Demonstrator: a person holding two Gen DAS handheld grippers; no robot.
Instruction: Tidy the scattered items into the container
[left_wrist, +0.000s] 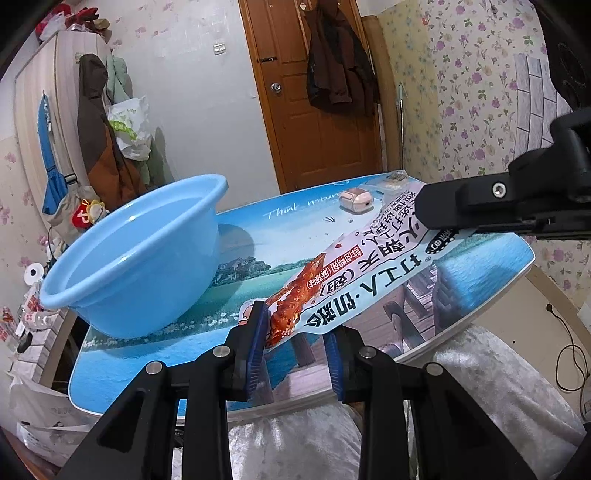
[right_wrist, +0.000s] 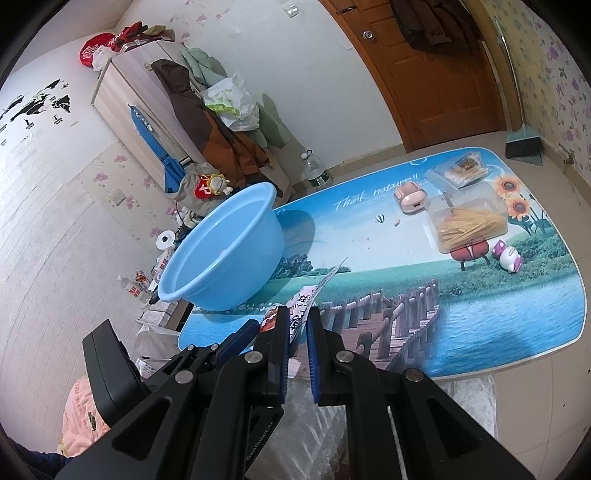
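A long snack packet (left_wrist: 354, 280), pale blue-white with black Chinese lettering and a picture of reddish glazed meat, is held off the table between both grippers. The left gripper (left_wrist: 297, 332) is closed on one end of it: that end sits between the blue pads, pressed against the left pad (left_wrist: 258, 343), and from there the packet stretches up and to the right across the left wrist view. At its far end the right gripper (left_wrist: 439, 216) comes in from the right edge of that view, its black fingers clamped over the packet's upper end.

In the right wrist view the packet (right_wrist: 314, 295) shows nearly edge-on, a thin strip rising from between the right gripper (right_wrist: 297, 325) fingers, which are drawn together on it. The left gripper (right_wrist: 236, 339) shows just to the left, its blue-padded tip beside the packet's printed end.

The light blue plastic basin (left_wrist: 147, 254) stands on the near-left corner of the table (left_wrist: 491, 258), left of the packet and apart from it, with nothing visible inside. The tabletop carries a printed lake-and-boardwalk scene. Farther back on it lie a small pink case (right_wrist: 410, 197), a clear plastic box of yellowish sticks (right_wrist: 467, 219), its lid (right_wrist: 458, 171) lying behind it, and a small white and purple toy figure (right_wrist: 509, 258).
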